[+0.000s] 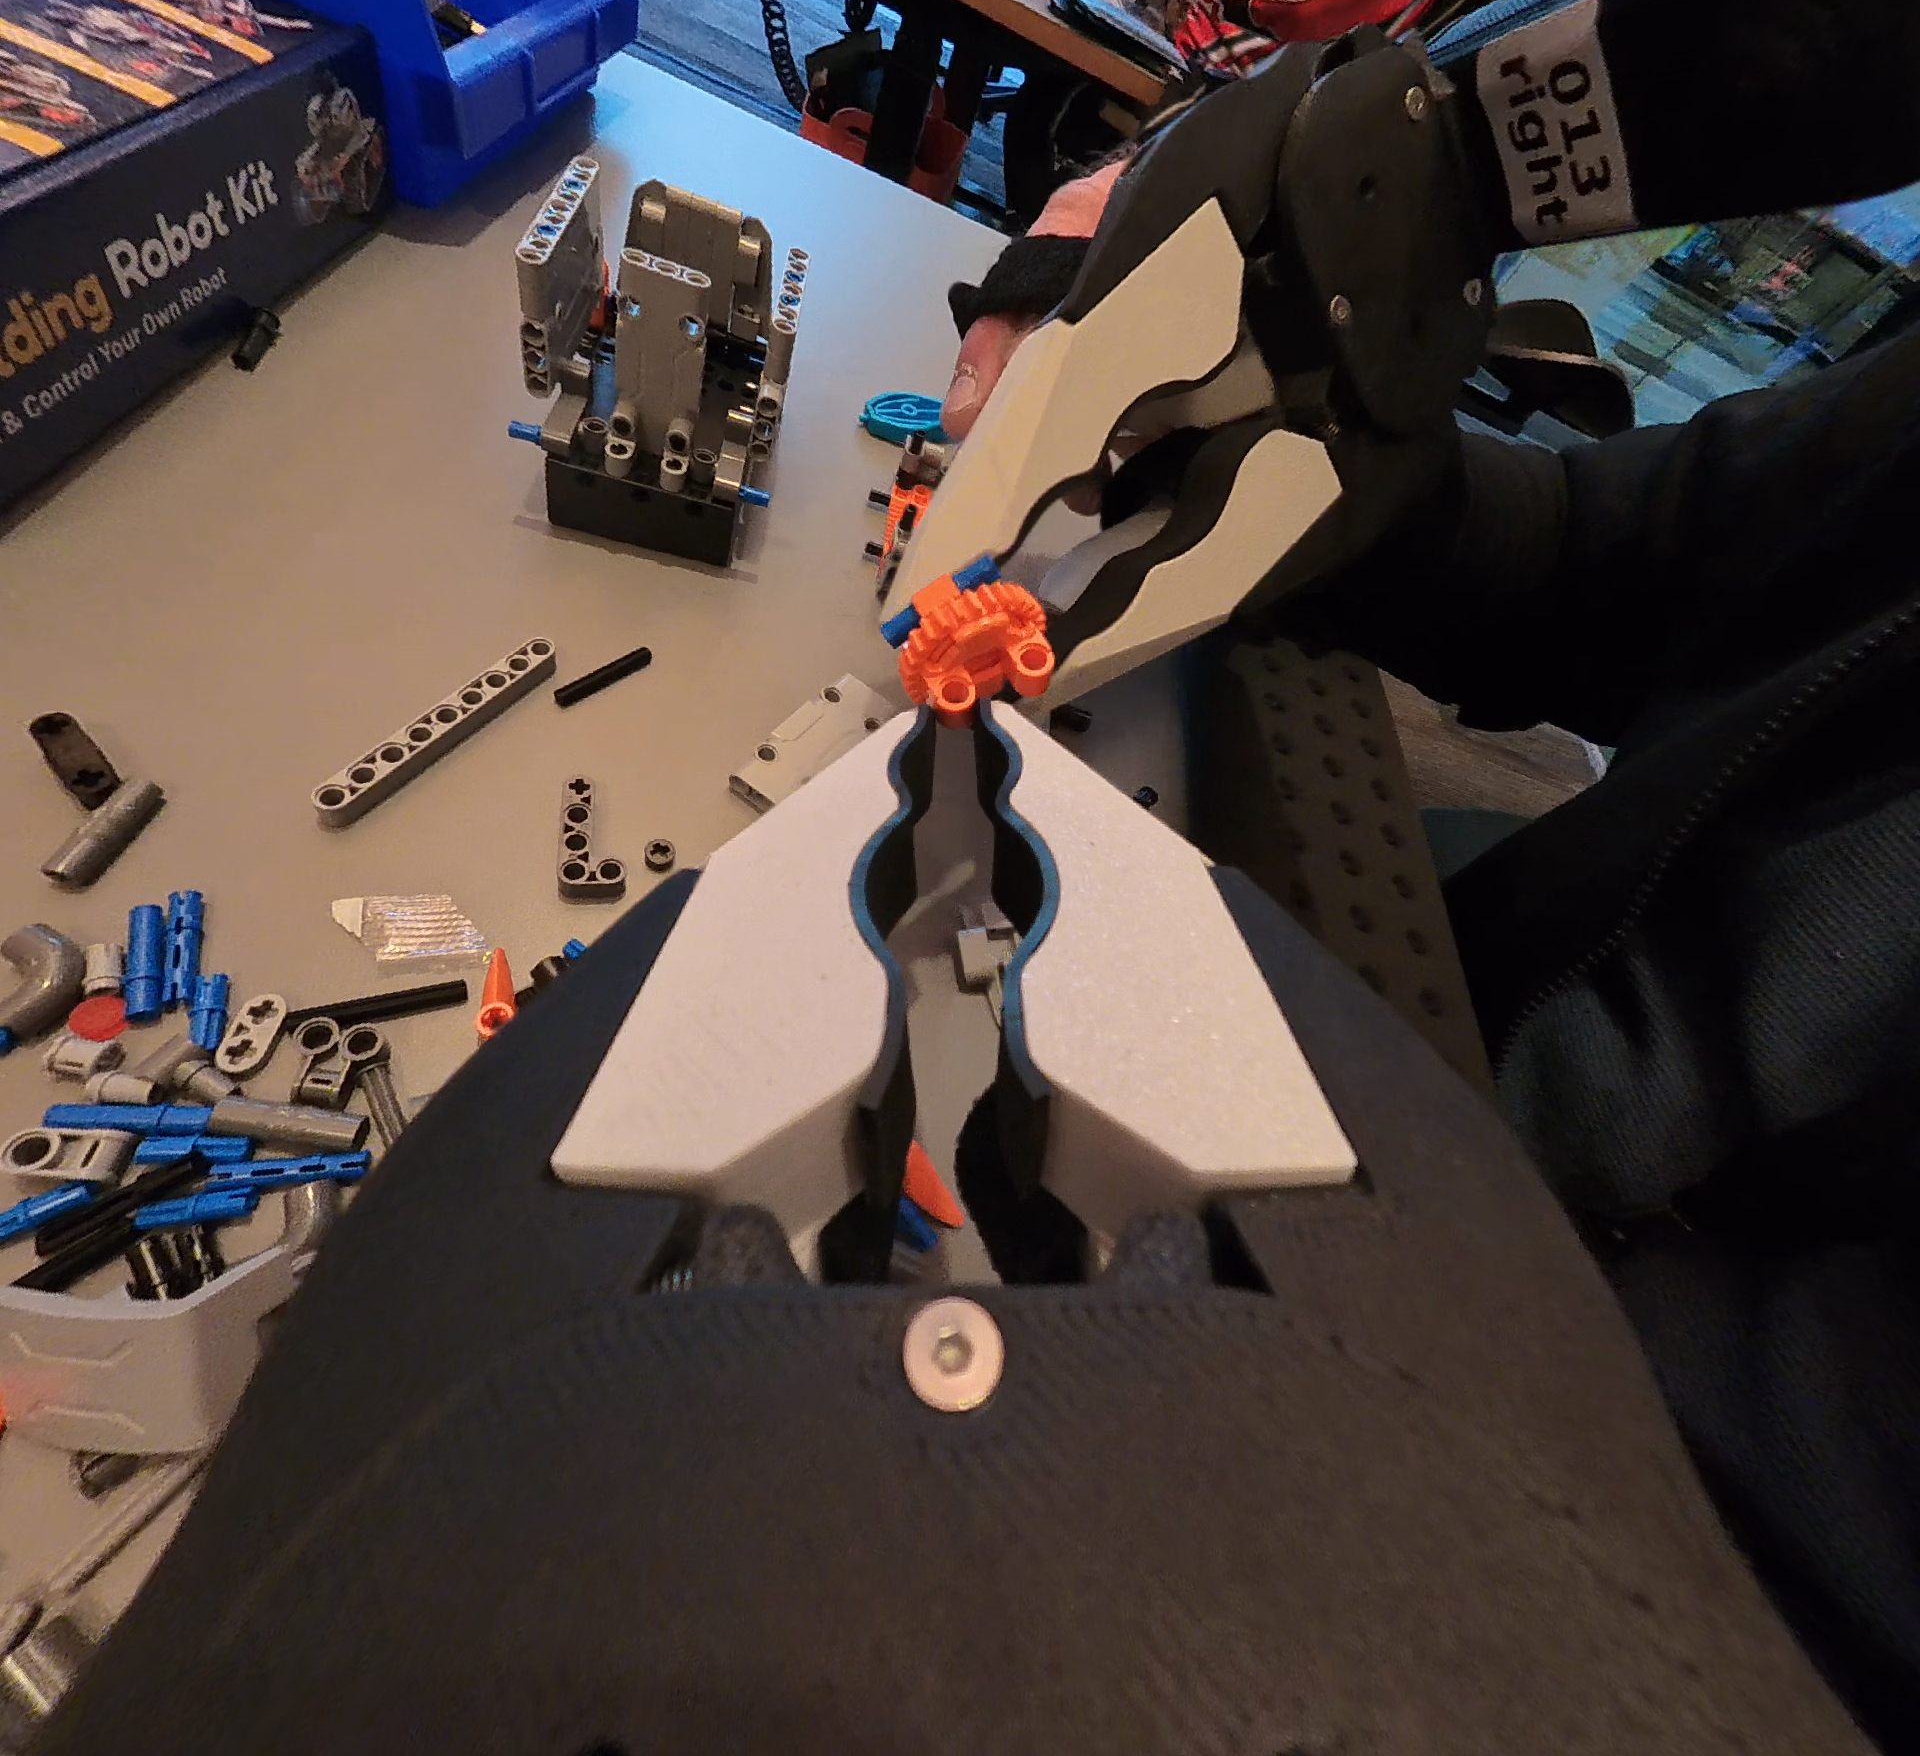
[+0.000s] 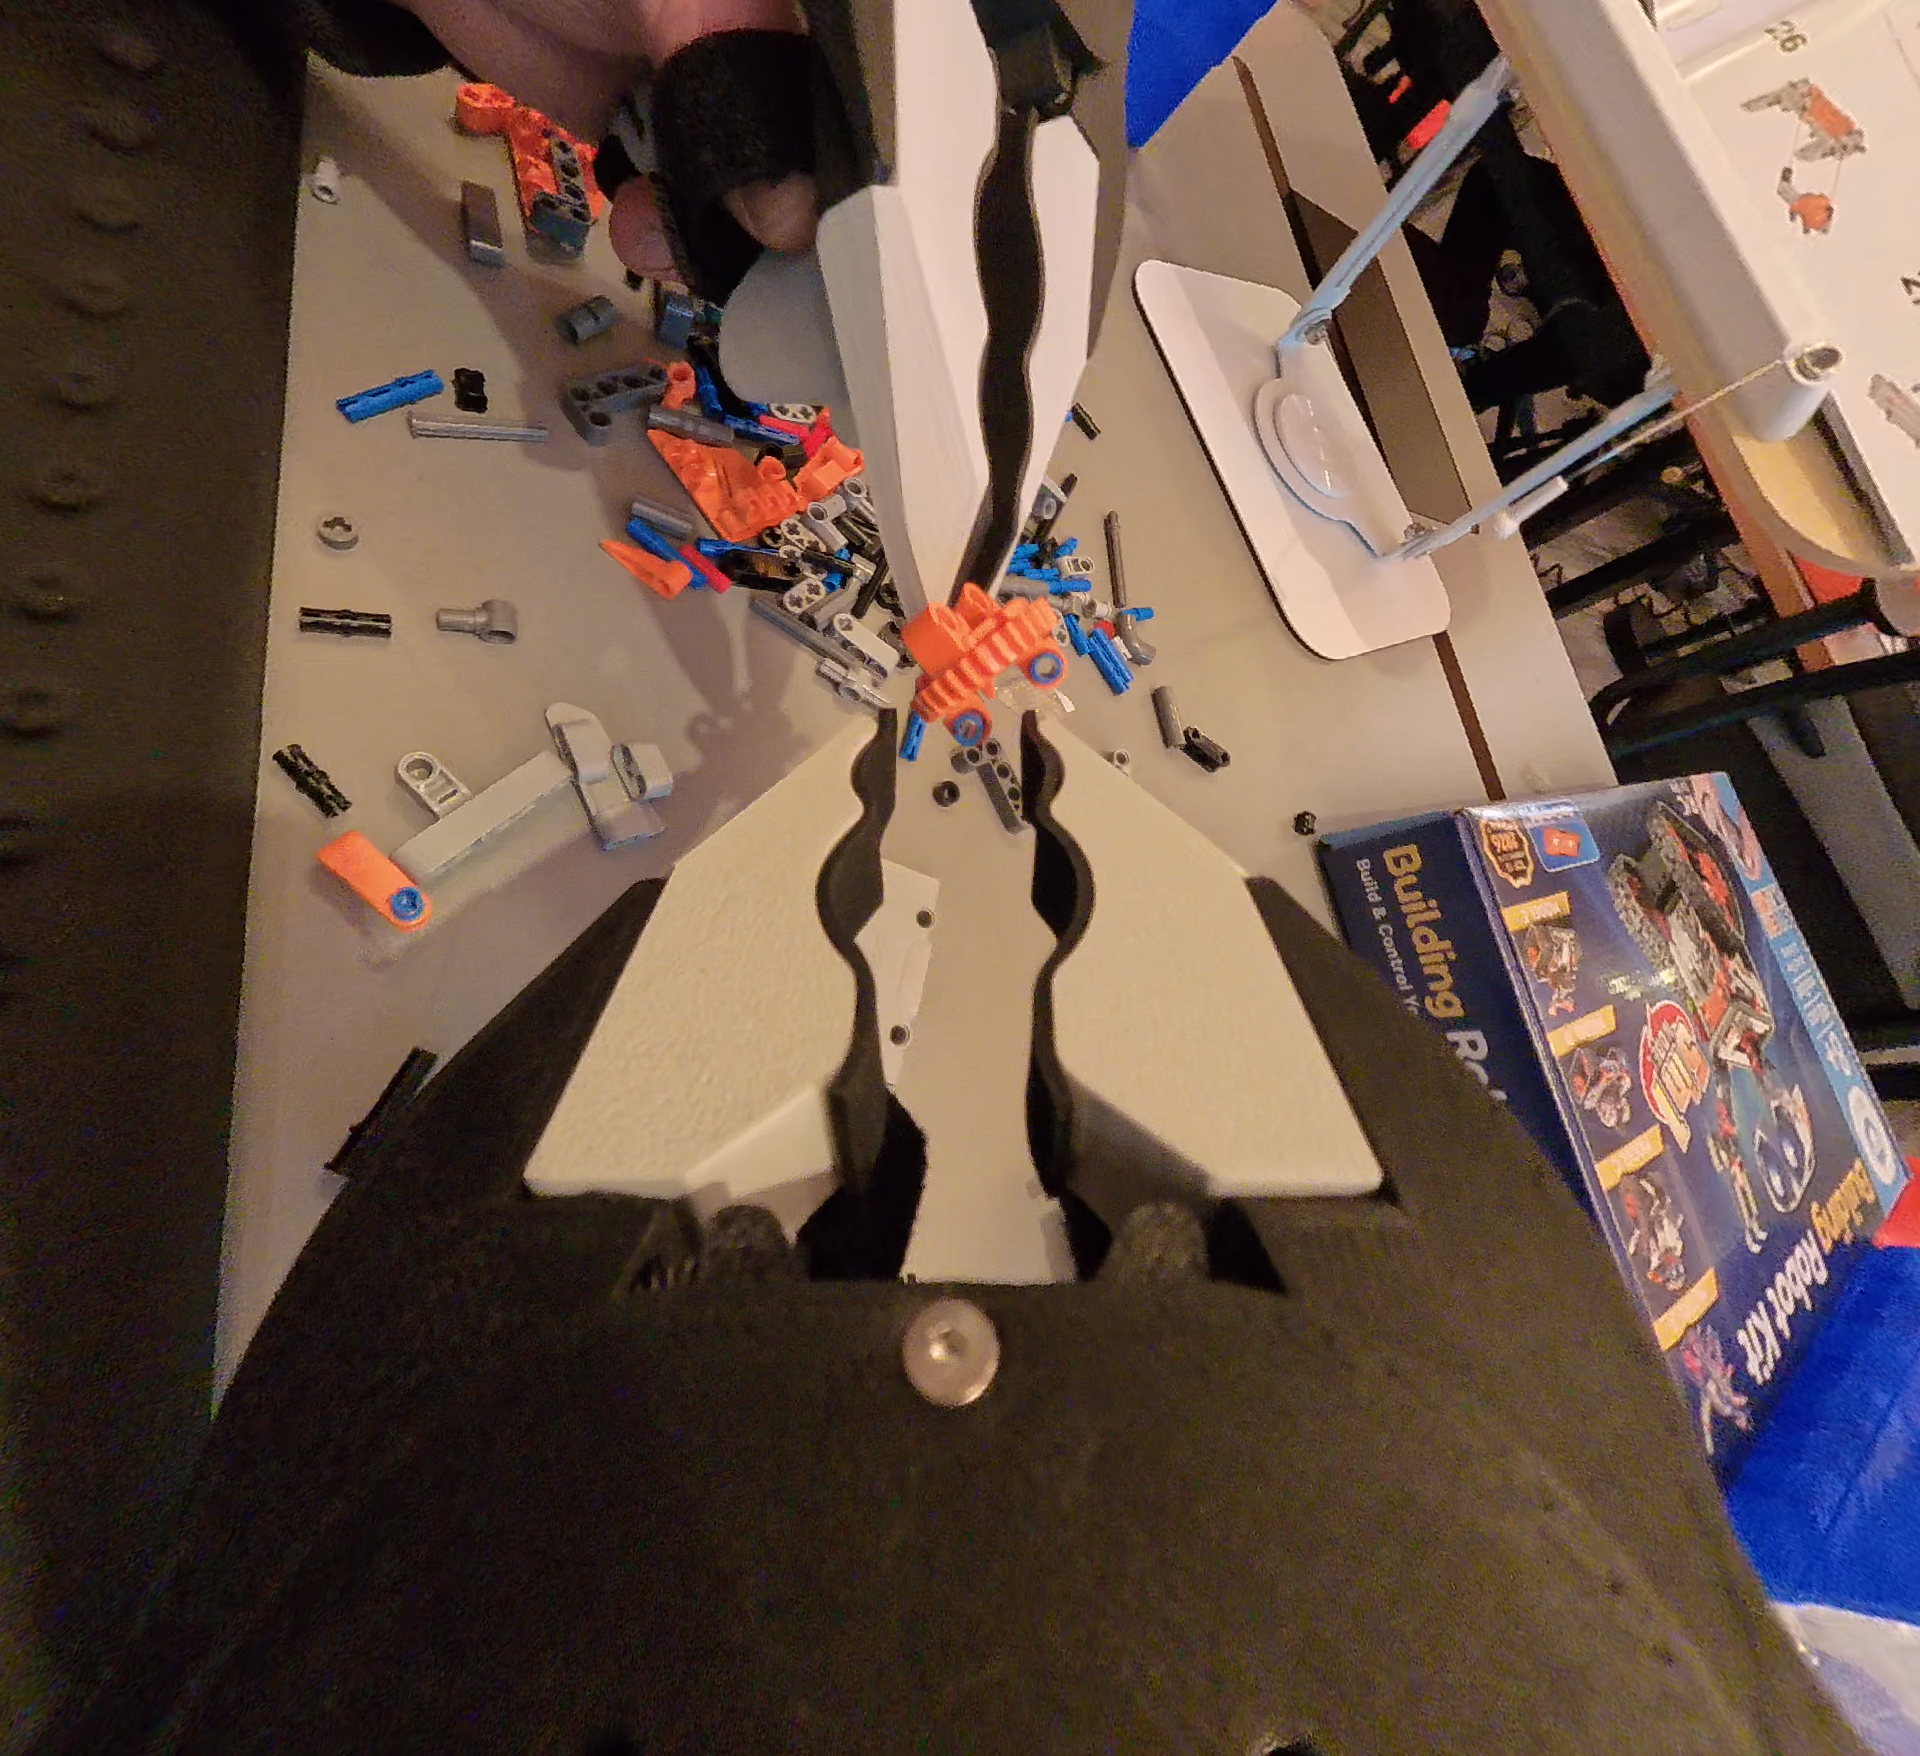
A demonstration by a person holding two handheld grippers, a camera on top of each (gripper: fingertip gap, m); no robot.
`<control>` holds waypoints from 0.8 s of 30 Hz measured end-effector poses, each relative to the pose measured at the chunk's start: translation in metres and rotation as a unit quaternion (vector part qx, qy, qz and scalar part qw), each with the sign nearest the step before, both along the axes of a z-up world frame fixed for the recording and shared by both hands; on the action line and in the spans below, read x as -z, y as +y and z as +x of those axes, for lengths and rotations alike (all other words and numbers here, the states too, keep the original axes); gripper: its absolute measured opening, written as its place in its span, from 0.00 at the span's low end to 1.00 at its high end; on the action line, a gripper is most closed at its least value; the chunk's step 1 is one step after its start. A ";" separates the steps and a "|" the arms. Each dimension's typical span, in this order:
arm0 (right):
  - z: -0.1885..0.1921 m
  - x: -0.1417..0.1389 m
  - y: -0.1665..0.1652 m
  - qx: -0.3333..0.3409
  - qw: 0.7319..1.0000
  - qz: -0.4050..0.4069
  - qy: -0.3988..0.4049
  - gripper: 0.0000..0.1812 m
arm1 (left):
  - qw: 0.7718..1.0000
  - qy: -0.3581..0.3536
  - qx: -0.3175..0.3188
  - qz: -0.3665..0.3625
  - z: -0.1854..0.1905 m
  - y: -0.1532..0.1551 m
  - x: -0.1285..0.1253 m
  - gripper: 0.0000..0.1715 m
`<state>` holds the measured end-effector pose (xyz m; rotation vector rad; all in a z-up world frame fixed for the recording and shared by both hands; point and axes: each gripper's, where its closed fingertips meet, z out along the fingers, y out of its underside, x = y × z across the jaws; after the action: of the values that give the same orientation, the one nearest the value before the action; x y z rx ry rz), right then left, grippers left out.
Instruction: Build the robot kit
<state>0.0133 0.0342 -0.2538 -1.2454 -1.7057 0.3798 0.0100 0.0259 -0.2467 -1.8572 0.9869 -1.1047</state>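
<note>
I have the left gripper raised above the grey table, fingertips pinched on the lower lug of the orange gear assembly. The right gripper meets it tip to tip from the opposite side, angled down, its fingers parted around the blue-pinned end without clearly clamping. Loose bricks lie scattered below.

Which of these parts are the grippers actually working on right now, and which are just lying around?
In hand:
- orange gear piece with blue pins, gripped by the left gripper
- right gripper, jaws apart at that piece

Lying about:
- grey half-built model
- long grey beam
- loose parts pile
- kit box
- blue bin
</note>
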 end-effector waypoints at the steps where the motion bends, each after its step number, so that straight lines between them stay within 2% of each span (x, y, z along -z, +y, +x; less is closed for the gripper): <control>1: 0.000 -0.001 0.002 0.003 1.000 -0.004 0.004 0.13 | 1.000 -0.001 -0.002 0.004 0.000 0.001 -0.001 0.03; 12: -0.001 -0.014 0.004 0.013 0.999 0.015 0.035 0.20 | 0.998 0.032 -0.018 0.052 0.000 0.004 0.000 0.03; 19: -0.004 -0.008 0.001 0.008 0.999 0.048 0.012 0.19 | 0.992 0.080 -0.028 0.094 0.000 0.006 0.006 0.03; 24: -0.004 0.000 0.003 0.008 0.999 0.044 -0.006 0.17 | 0.992 0.079 -0.027 0.095 0.001 0.005 0.005 0.03</control>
<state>0.0096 0.0370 -0.2542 -1.1981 -1.7031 0.2846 0.0107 0.0311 -0.2515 -1.8244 1.0848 -0.8112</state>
